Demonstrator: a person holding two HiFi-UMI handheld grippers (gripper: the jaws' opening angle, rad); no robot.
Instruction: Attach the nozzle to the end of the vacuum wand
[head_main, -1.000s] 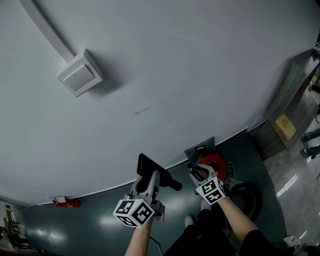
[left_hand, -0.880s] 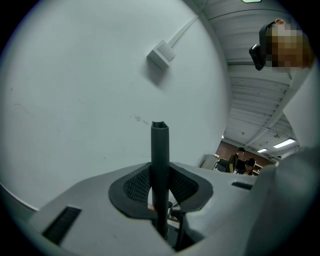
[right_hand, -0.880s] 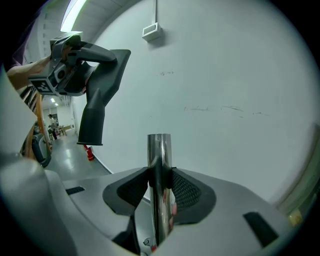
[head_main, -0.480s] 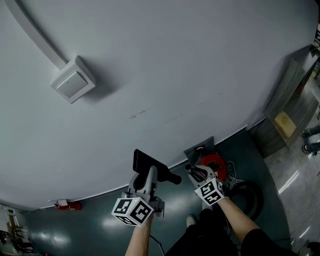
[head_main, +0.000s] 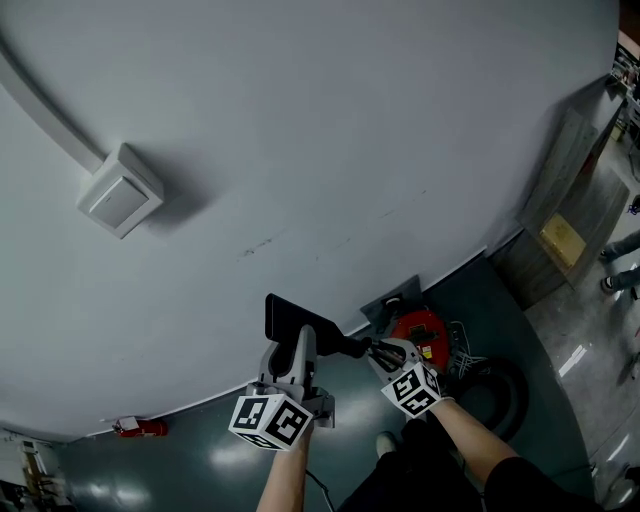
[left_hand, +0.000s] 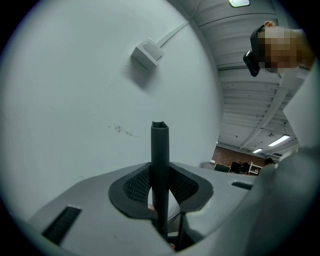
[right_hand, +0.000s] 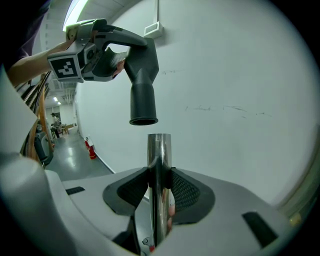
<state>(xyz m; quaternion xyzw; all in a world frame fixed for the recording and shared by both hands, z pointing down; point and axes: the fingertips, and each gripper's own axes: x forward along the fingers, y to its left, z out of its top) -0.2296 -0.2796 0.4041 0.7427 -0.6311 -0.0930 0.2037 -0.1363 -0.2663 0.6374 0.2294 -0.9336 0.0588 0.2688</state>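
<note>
nozzle (right_hand: 144, 100): matt dark plastic | wand (right_hand: 159, 160): polished metal (mirror-bright) | wall (head_main: 350, 150): smooth, matt | floor (head_main: 200, 450): glossy, reflective

Grey left gripper (head_main: 299, 344), grey right gripper (head_main: 385, 352), black meshed pads (left_hand: 135, 186), black-and-white square-marker cubes (head_main: 268, 422), dark trousers (head_main: 420, 472)

- Head view: above the person's arms, facing a pale wall (head_main: 330, 130), with the left gripper (head_main: 298, 345) and right gripper (head_main: 385, 352) small at the frame's bottom.
- Left gripper view: tight along its jaws past the nozzle (left_hand: 159, 165), facing that wall; the wall box (left_hand: 147, 54) also shows in the head view.
- Right gripper view: tight along its jaws past the wand (right_hand: 159, 165), same wall, left gripper caught upper left.
</note>
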